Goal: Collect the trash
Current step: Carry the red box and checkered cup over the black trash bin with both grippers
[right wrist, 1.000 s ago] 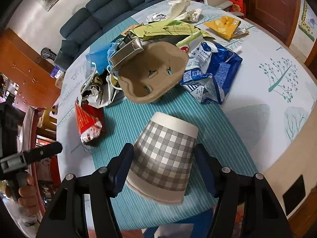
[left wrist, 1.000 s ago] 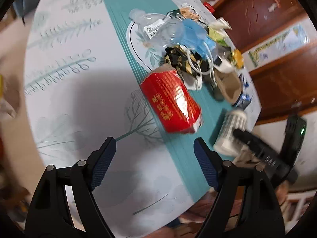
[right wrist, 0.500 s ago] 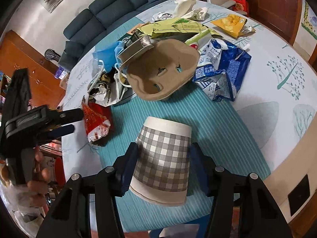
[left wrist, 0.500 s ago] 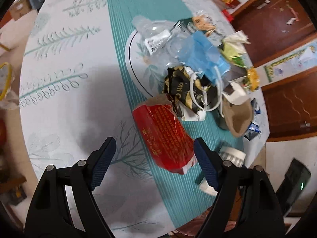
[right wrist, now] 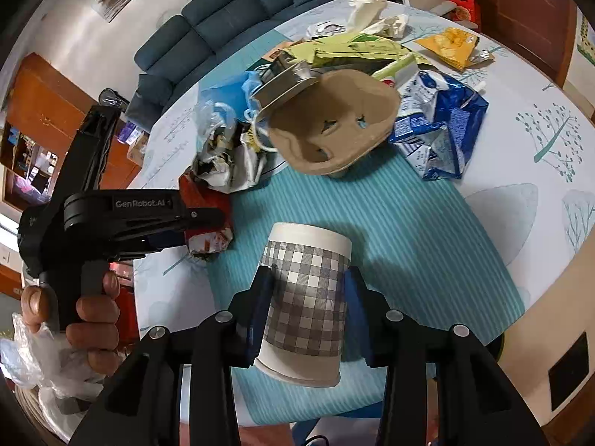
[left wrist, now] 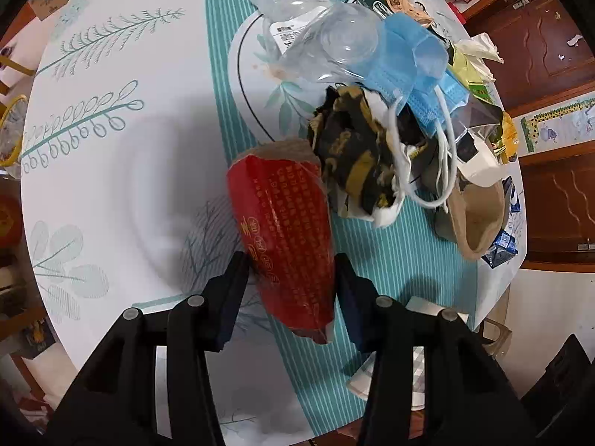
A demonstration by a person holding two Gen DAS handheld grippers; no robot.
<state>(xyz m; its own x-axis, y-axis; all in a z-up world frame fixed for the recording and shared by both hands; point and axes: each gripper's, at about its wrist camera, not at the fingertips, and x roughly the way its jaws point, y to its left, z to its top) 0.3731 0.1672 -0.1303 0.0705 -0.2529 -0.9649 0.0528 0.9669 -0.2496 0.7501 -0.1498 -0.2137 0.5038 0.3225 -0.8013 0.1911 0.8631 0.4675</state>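
My left gripper (left wrist: 290, 275) is shut on a red wrapper (left wrist: 286, 230) lying at the teal runner's edge; it also shows in the right wrist view (right wrist: 202, 219), pinched by the left gripper there. My right gripper (right wrist: 306, 293) is shut on a grey checked paper cup (right wrist: 305, 297), which lies on its side with its mouth toward the trash pile. The cup's rim shows behind the left gripper's right finger (left wrist: 386, 371).
A trash pile lies on the round table (left wrist: 93, 186): a clear plastic bottle (left wrist: 319, 37) on a plate (left wrist: 245, 74), a blue face mask (left wrist: 409, 63), a black-gold wrapper (left wrist: 353, 156), a brown pulp tray (right wrist: 331, 130), a blue-white pouch (right wrist: 438, 130), yellow-green bags (right wrist: 353, 50), an orange chip bag (right wrist: 450, 44). A sofa stands behind.
My left gripper moved in over the red wrapper and shut on it. My right gripper narrowed around the checked cup and now grips it.
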